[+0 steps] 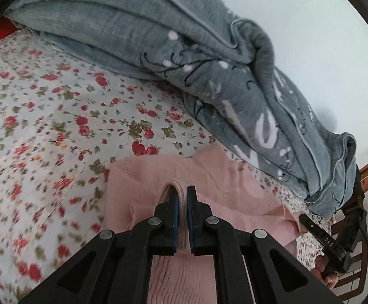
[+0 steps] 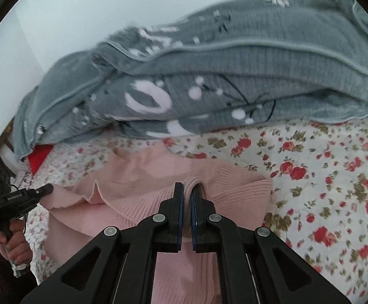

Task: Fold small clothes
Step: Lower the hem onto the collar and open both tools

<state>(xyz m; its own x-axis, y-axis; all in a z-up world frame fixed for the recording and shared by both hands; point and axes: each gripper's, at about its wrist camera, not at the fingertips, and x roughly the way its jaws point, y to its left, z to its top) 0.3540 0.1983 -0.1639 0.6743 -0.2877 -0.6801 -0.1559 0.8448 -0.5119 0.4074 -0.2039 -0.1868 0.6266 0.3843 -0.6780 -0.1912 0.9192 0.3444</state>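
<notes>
Both your tools are clamped on folds of the pink sweater on the bed.

The pink sweater (image 1: 214, 185) lies rumpled on the flowered bedsheet (image 1: 44, 116), ribbed knit showing near both tools. Your left tool (image 1: 183, 197) has its jaws closed tight on a raised fold of the pink knit, which stands up between the blue-edged pads. Your right tool (image 2: 187, 193) grips another pinched ridge of the same sweater in the same way. In the left wrist view your right tool shows at the sweater's far edge; in the right wrist view your left hand (image 2: 13, 240) holds its tool's handle. Behind the sweater, a grey patterned blanket (image 1: 158, 50) is heaped on the bed against a pale wall (image 1: 297, 20).
</notes>
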